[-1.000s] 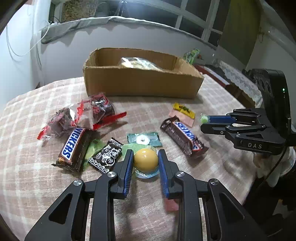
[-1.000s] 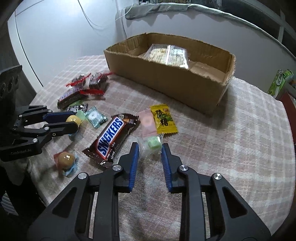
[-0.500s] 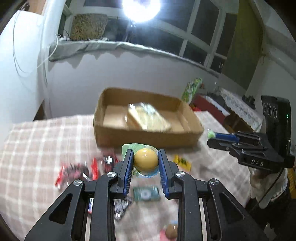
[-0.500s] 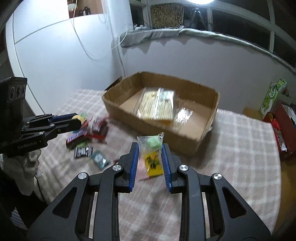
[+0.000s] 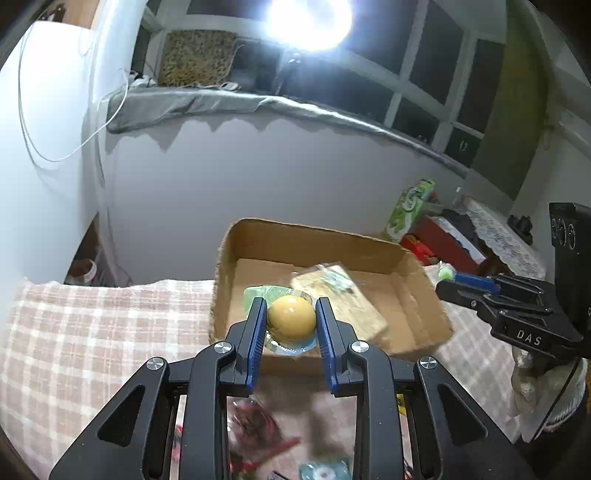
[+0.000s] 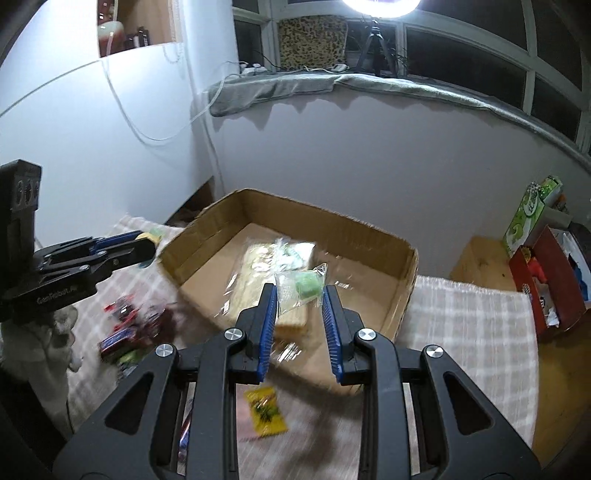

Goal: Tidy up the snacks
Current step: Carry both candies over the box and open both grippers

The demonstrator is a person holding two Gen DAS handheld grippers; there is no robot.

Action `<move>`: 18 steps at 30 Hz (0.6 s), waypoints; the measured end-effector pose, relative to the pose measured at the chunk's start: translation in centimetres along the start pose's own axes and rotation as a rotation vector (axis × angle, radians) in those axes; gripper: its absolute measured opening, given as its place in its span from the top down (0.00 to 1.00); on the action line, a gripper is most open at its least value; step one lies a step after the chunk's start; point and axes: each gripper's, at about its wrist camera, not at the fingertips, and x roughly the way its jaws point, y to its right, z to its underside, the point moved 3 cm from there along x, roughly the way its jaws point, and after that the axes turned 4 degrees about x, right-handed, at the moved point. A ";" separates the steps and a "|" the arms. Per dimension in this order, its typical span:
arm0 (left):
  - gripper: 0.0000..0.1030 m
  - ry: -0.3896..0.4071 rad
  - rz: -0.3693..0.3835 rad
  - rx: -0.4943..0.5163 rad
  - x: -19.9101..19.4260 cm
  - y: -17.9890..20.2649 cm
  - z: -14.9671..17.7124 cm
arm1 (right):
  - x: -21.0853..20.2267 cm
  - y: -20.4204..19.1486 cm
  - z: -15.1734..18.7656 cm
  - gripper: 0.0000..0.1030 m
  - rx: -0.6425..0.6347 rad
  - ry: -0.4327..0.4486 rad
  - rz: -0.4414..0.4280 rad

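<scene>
My left gripper [image 5: 291,314] is shut on a yellow ball-shaped candy [image 5: 291,323] in a clear wrapper and holds it in the air in front of the open cardboard box [image 5: 317,236]. My right gripper [image 6: 300,295] is shut on a green candy [image 6: 309,285] in a clear wrapper, lifted over the near side of the same box [image 6: 295,218]. A clear-wrapped pack of crackers [image 6: 266,273] lies inside the box. Each gripper shows in the other's view: the right gripper [image 5: 448,277] at the right edge, the left gripper [image 6: 146,242] at the left.
Loose snacks stay on the checked tablecloth [image 5: 92,325] below the grippers: a yellow packet [image 6: 266,411], red-wrapped sweets [image 6: 129,325] and a teal candy [image 5: 325,470]. A green carton [image 6: 528,218] and a red box [image 6: 546,277] stand right of the table. A bright lamp [image 5: 308,18] glares above.
Both grippers rose off the tablecloth with their candies and moved toward the box. The views tilted up, so the box now fills the middle and the loose snacks dropped to the bottom.
</scene>
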 end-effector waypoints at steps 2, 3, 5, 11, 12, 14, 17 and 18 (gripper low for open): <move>0.76 -0.007 0.002 -0.014 0.6 -0.4 -0.1 | 1.1 0.4 -0.3 0.75 0.010 -0.014 0.012; 0.76 -0.013 -0.002 -0.016 1.0 -0.6 -0.2 | 1.6 0.6 -0.5 0.75 0.014 -0.022 0.019; 0.76 -0.017 -0.012 -0.016 1.5 -0.7 -0.3 | 2.8 1.2 -0.6 0.75 0.021 -0.040 0.036; 0.76 -0.042 -0.026 -0.002 3.2 -0.5 -0.3 | 4.8 2.4 -0.6 0.75 0.037 -0.069 0.068; 0.76 -0.047 -0.028 -0.001 3.5 -0.4 -0.3 | 4.9 2.5 -0.6 0.75 0.039 -0.070 0.071; 0.75 -0.056 -0.027 0.001 3.9 -0.3 -0.2 | 5.1 2.8 -0.5 0.74 0.047 -0.074 0.075; 0.75 -0.060 -0.035 0.006 3.9 -0.1 -0.2 | 5.2 3.1 -0.5 0.74 0.048 -0.074 0.077; 0.75 -0.058 -0.036 0.003 3.9 -0.1 -0.3 | 5.1 3.1 -0.5 0.73 0.047 -0.069 0.075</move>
